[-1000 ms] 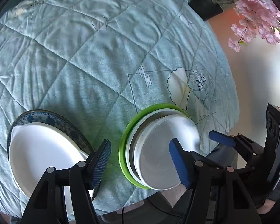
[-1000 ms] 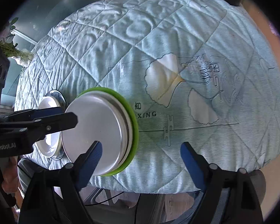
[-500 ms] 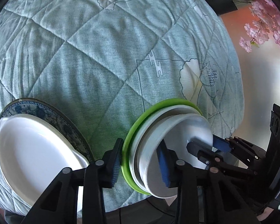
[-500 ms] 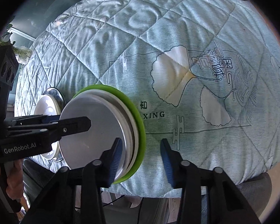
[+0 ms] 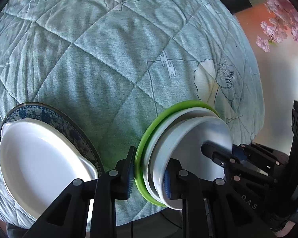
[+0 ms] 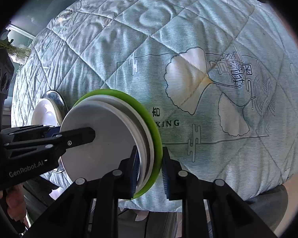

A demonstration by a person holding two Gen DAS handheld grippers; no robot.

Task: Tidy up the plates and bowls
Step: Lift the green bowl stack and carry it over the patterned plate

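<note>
Left wrist view. A quilted pale teal cloth (image 5: 113, 63) covers the table; its stitching forms large diamonds, and a printed panel with a pale ginkgo leaf (image 5: 205, 77) and characters lies toward the right. At far left, near the table's edge, a white dish (image 5: 39, 162) sits in a blue-patterned plate (image 5: 55, 117). Well apart from it, right of centre and also near the edge, stands the stack (image 5: 188, 138): a green plate (image 5: 149, 132) at the bottom, white and grey plates above. The left gripper (image 5: 148, 175) has just been closing; its blue pads now clamp the stack's near left rim, one below the green plate and one on the top plate. The right gripper (image 5: 235, 152) reaches in from the right and grips the opposite rim. Beyond the table at upper right are pink blossoms (image 5: 282, 25), a dark box (image 5: 232, 0) and a bright, pale floor.

Right wrist view. At far left a hand (image 6: 12, 204) holds the left gripper's body, marked "GenRobot.AI"; a green plant (image 6: 15, 51) stands behind. The dish pair (image 6: 47, 111) lies just beyond the stack. The right gripper, also just closed down, pinches the stack's rim between its pads. Rightward, the cloth shows the leaf print and the letters "XING" (image 6: 169, 123). A grey wall (image 6: 49, 6) rises behind the table.
</note>
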